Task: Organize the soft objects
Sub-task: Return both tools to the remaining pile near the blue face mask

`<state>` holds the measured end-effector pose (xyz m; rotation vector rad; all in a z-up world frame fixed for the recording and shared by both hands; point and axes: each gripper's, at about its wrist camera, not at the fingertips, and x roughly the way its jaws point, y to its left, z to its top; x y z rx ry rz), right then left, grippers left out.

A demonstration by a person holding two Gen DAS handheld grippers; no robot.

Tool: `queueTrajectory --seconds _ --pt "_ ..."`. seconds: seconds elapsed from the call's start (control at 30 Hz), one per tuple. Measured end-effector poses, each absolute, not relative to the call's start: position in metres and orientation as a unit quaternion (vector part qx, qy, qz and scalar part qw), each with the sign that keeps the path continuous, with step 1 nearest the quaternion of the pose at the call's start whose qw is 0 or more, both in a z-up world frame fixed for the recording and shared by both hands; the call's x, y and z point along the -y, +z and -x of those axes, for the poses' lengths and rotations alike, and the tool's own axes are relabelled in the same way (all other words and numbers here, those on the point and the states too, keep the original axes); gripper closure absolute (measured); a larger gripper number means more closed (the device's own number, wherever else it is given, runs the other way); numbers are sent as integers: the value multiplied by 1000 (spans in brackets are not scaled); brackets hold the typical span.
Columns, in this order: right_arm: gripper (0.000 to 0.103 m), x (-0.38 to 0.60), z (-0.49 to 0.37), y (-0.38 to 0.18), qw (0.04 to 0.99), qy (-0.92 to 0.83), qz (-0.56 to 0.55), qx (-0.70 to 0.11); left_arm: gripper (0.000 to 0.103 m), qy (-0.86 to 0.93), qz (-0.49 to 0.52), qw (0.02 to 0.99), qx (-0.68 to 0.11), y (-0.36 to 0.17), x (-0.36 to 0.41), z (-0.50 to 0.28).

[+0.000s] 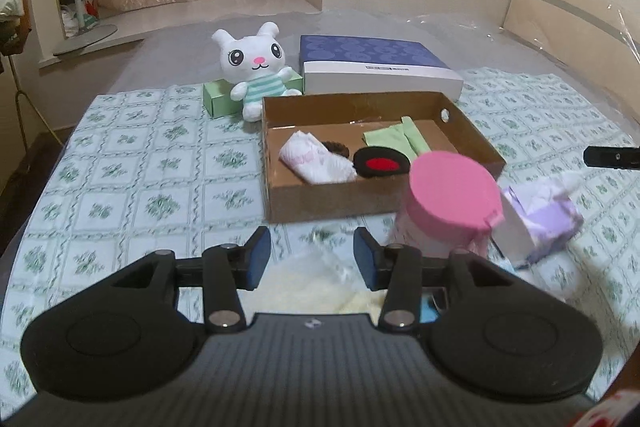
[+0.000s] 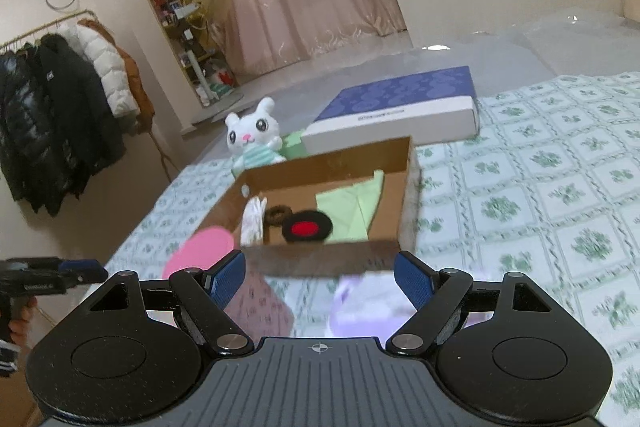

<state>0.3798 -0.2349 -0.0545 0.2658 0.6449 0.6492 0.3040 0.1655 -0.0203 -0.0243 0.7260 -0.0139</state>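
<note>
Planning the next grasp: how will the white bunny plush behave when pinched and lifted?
The bunny plush looks stuffed and soft, so it would probably squash between the tongs and weigh little. It sits propped against the green box, so a push likely topples it instead of sliding it.

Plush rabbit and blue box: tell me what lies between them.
Left wrist view: little but the end of the green carton behind the plush rabbit, then the blue box.

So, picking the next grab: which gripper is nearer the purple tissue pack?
Right. The right gripper hovers directly over the tissue pack; the left gripper sits off to its left.
</note>
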Motion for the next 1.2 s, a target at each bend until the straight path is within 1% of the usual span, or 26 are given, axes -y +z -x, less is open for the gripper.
queueTrajectory --seconds 0.1,0.53,0.7,0.87,1.07,1.2 --pt "21 240 -363 -61 893 300 -115 -314 47 -8 8 936 -352 -22 -163 -280" --pt "21 246 -296 -98 901 270 -66 -332 46 33 9 937 -347 -48 -149 -203" --pt "21 243 -277 -110 904 264 -50 -334 46 50 8 934 -353 -61 -142 -187" --pt "21 237 -261 -123 903 259 -33 -342 46 64 32 933 -353 -71 -137 -171" --pt "22 233 -247 -135 895 265 -27 -358 46 73 51 933 -349 -74 -131 -160" --pt "22 232 -240 -139 891 269 -27 -364 46 80 46 933 -349 -74 -127 -153"
